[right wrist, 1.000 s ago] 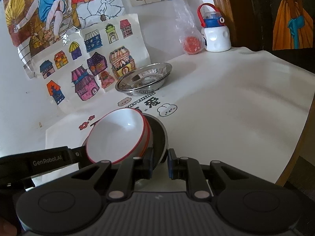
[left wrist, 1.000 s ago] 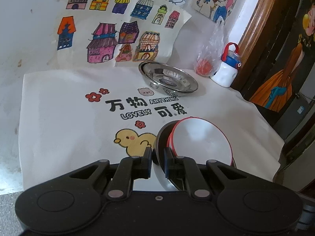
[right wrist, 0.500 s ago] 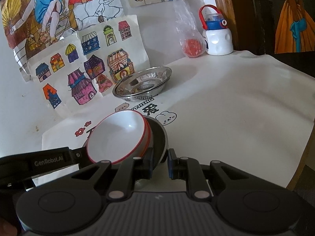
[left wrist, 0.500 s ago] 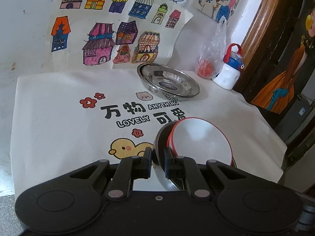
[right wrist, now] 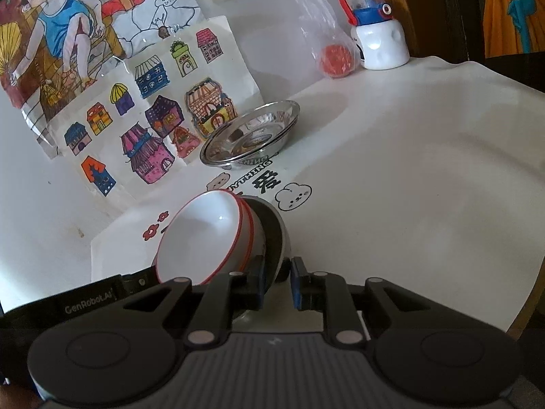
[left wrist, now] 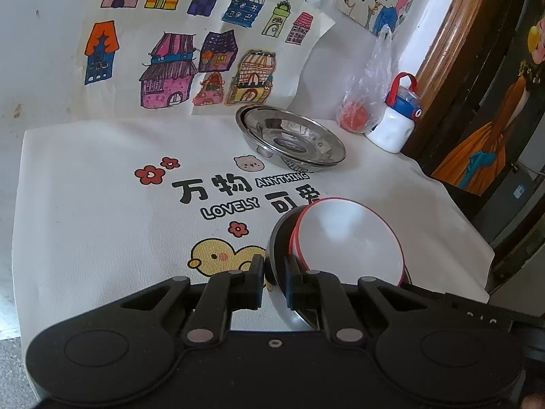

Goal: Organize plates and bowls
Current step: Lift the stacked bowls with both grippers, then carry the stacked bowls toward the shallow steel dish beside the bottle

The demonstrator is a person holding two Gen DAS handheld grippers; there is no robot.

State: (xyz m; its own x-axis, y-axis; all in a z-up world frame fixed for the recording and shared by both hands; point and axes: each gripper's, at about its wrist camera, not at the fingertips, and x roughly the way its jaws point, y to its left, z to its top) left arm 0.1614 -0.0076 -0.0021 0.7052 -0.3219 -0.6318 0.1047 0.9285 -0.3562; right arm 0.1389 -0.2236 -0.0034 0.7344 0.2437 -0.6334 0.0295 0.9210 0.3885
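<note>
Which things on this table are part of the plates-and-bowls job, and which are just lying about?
Job: white bowls with red rims, nested in the steel bowl held by the left gripper; steel plates.
Lying about: water bottle, plastic bag, house drawings.

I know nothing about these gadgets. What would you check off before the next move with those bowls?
1. Left gripper shut on the steel bowl rim: ok.
2. Right gripper pressing on that rim: cannot tell; its jaws have just been opening slightly.
3. White bowls nested inside the steel bowl: ok.
4. Steel plates stacked apart from the bowls: ok.
5. Bare tablecloth nearby for setting down: ok.
</note>
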